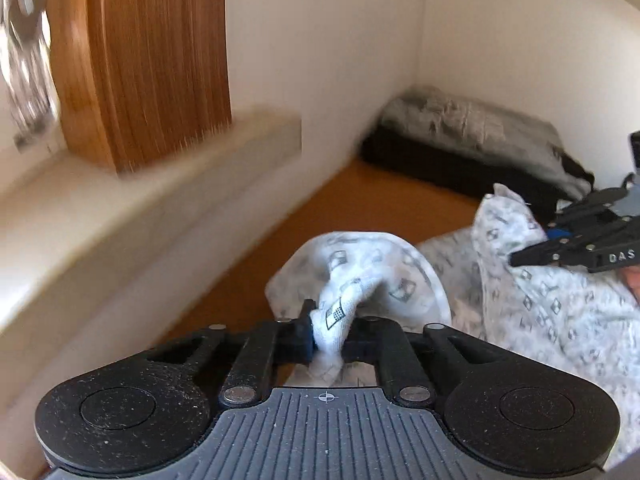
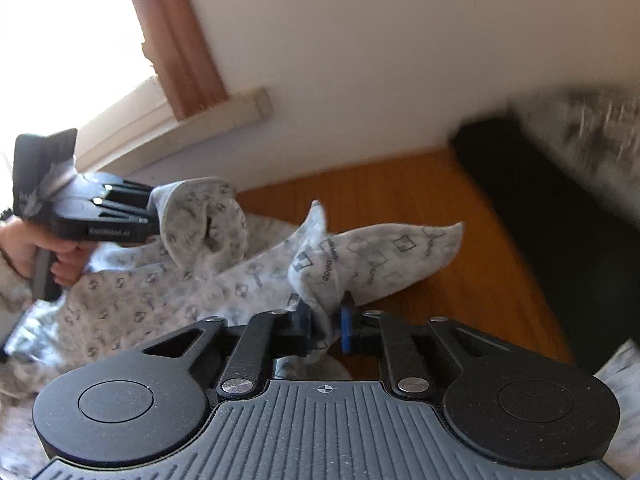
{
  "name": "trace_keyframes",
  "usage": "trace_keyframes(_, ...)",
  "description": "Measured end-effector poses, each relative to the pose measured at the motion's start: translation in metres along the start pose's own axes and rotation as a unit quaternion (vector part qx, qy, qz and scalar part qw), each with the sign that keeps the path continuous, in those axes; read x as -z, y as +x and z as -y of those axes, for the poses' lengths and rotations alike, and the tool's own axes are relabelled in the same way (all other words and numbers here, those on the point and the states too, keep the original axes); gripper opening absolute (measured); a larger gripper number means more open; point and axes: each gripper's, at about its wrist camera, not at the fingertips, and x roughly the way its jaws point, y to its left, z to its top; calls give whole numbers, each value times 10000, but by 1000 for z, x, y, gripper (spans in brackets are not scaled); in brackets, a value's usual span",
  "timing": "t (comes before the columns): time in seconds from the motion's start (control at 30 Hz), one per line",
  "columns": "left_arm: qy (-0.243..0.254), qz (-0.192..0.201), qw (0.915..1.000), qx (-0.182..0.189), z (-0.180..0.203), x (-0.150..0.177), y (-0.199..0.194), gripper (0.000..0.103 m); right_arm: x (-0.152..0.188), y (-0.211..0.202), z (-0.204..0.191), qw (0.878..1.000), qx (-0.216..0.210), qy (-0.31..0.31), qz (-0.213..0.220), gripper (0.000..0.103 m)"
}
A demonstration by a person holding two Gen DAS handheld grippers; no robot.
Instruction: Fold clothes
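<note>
I'm pinching one bunched corner of the garment [image 1: 344, 312] in my left gripper [image 1: 328, 338] and another in my right gripper [image 2: 326, 326], both clamped tight, over the wooden table [image 2: 400, 184]. I'm thinking I should be pulling them apart evenly so it's spreading flat.

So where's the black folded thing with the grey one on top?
In the left wrist view the black folded thing lies far right on the wooden table, tucked into the wall corner, under the grey folded cloth, beyond the patterned garment.

Blown-out daylight from the window [image 2: 60, 40]; motion-blurred, fisheye-bent edges
</note>
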Motion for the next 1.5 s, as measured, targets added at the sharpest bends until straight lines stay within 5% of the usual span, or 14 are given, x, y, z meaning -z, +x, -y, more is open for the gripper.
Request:
trace_keyframes(0.17, 199, 1123, 9920, -536, 15, -21, -70, 8, -26, -78, -43, 9925, 252, -532, 1069, 8)
trace_keyframes(0.33, 244, 2256, 9701, -858, 28, -41, -172, 8, -55, -163, -115, 9735, 472, -1227, 1871, 7)
trace_keyframes(0.53, 345, 2994, 9469, -1116, 44, -78, -284, 7, -91, -238, -205, 9495, 684, -1819, 2462, 7)
trace_keyframes(0.67, 405, 3617, 9221, -1316, 62, -92, -365, 7, -112, -291, -263, 9308, 699, -2142, 2880, 7)
trace_keyframes(0.93, 538, 4721, 8581, -1944, 86, -99, -514, 7, -143, -393, -370, 8784, 762, -2891, 3729, 6)
trace_keyframes(1.07, 541, 4981, 8368, -2209, 87, -113, -557, 7, -156, -421, -400, 8604, 742, -3079, 3992, 6)
trace_keyframes(1.3, 562, 4885, 8339, -2505, 75, -162, -536, 7, -198, -388, -365, 8674, 882, -2946, 3913, 6)
trace_keyframes(1.5, 1055, 4473, 8538, -2447, 94, -205, -431, 7, -197, -364, -285, 8870, 1036, -2641, 3643, 7)
